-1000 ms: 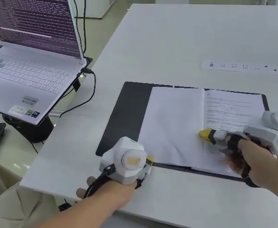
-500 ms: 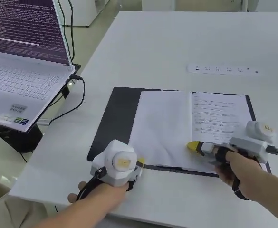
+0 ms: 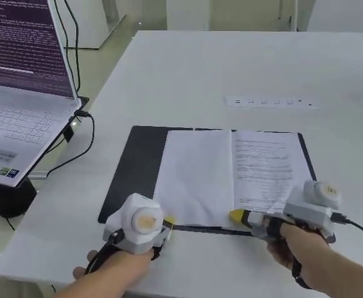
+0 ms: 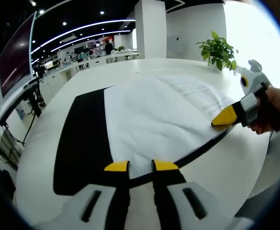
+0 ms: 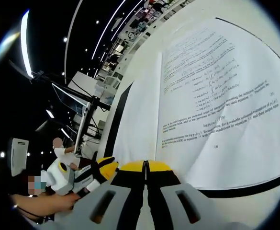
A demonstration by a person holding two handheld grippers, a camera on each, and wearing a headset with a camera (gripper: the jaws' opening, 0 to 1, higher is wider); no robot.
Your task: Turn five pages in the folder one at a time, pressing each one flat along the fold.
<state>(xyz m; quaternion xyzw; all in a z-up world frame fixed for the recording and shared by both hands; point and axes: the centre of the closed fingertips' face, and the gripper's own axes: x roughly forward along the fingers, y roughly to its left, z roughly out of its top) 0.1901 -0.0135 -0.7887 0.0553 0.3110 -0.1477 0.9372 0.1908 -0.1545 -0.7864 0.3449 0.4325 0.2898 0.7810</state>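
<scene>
Black folder (image 3: 134,164) lies open just ahead of both claws. Your left claw (image 4: 140,166) is slightly parted and empty; your right claw (image 5: 146,165) is closed, empty, tips at the fold (image 5: 159,96).

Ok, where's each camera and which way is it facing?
Head view: above, facing down at the folder; left gripper, right gripper and forearms show.
Left gripper view: low at the folder's near edge, facing across it; own jaws.
Right gripper view: low by the fold, facing up the printed page; own jaws.
Each gripper view shows the other gripper.
</scene>
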